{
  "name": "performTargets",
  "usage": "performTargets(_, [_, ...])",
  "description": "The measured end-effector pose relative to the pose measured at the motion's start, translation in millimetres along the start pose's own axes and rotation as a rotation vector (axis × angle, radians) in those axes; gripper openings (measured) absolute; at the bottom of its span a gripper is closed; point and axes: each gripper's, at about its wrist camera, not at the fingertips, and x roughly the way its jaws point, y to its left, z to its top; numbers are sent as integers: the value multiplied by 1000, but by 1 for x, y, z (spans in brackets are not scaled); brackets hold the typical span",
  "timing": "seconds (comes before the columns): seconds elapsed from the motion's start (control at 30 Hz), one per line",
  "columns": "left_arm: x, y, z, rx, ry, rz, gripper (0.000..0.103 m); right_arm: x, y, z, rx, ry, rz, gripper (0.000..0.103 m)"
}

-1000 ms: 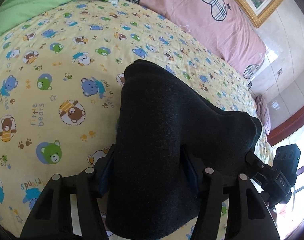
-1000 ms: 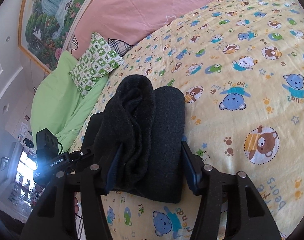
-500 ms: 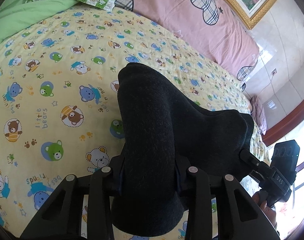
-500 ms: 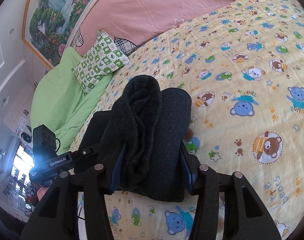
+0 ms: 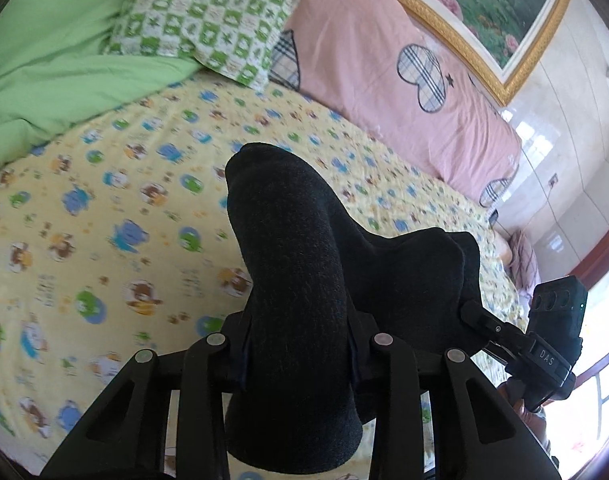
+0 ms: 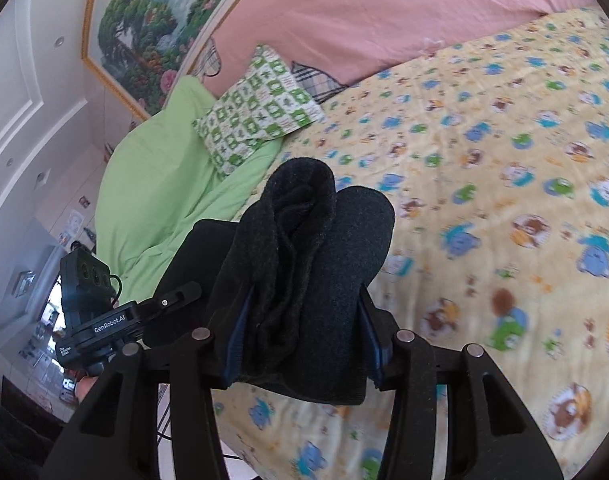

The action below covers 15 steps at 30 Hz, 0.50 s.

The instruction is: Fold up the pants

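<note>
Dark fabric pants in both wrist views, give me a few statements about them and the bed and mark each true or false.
1. The left gripper grips the dark grey knit pants. True.
2. The right gripper is empty. False: pants fabric is bunched between its fingers.
3. The yellow bear-print bedsheet has a green checked pillow at its head. True.
4. The long bolster is blue. False: it is pink with plaid hearts.
5. The pants lie flat on the sheet. False: both grippers hold them bunched.
</note>
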Motion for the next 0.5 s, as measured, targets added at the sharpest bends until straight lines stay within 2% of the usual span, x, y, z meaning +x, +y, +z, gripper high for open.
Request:
performTargets(0.23, [-32,35,14,-45,-67,64,34,41,36,15,-68,39,67,50])
performTargets(0.5, [-36,65,32,-62,-103,123,34,82,60,34,-142,63,110,50])
